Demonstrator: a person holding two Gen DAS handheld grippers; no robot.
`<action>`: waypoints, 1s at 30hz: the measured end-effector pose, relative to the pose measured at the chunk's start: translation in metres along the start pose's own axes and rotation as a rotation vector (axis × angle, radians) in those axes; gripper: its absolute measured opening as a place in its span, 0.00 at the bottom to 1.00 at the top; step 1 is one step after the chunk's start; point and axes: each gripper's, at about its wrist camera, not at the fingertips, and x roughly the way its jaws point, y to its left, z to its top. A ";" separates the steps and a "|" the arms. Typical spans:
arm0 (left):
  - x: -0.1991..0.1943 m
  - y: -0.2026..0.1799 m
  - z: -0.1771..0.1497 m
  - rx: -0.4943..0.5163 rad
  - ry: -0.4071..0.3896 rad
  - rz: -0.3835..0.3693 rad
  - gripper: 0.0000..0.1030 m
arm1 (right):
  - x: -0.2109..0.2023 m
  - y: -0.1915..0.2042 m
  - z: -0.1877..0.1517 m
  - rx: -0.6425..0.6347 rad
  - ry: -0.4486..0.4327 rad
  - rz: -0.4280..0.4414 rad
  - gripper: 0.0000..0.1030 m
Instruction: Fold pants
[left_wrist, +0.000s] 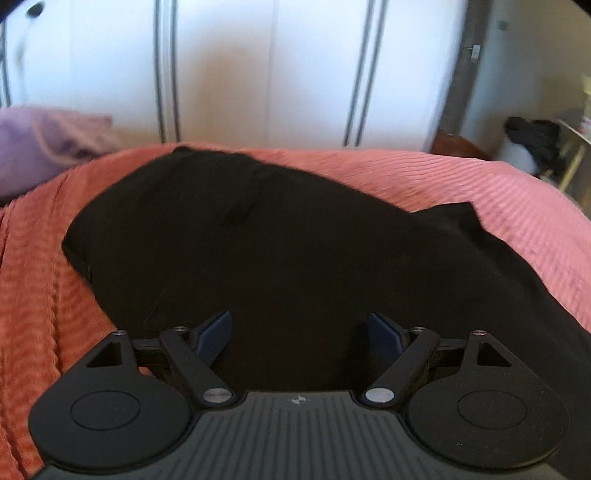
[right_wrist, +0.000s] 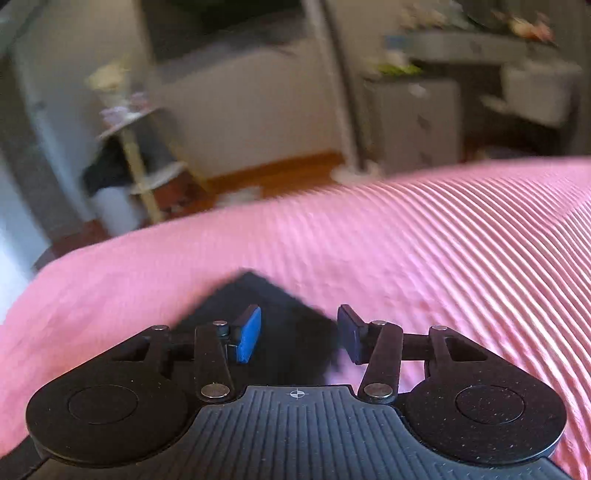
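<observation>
Left wrist view: black pants (left_wrist: 258, 236) bunched on pink bedspread (left_wrist: 480, 184), both hand-held grippers parted, empty.

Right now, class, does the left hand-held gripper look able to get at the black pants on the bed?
Probably yes: the left hand-held gripper hangs open just over the black pants lying on the pink bedspread, with nothing between them.

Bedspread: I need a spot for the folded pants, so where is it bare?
The bedspread lies bare right of the pants corner, out to its far edge. Another bare strip runs behind the pants toward the wardrobe. The left end is crowded: a purple cloth sits there.
</observation>
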 end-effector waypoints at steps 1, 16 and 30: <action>0.002 0.000 0.001 -0.013 0.002 0.020 0.79 | 0.001 0.020 -0.001 -0.036 0.016 0.063 0.51; 0.028 0.039 0.007 -0.037 -0.120 0.277 0.86 | 0.003 0.407 -0.162 -0.630 0.432 0.784 0.51; 0.029 0.036 0.003 -0.065 -0.243 0.308 0.95 | 0.016 0.544 -0.208 -0.805 0.499 0.843 0.06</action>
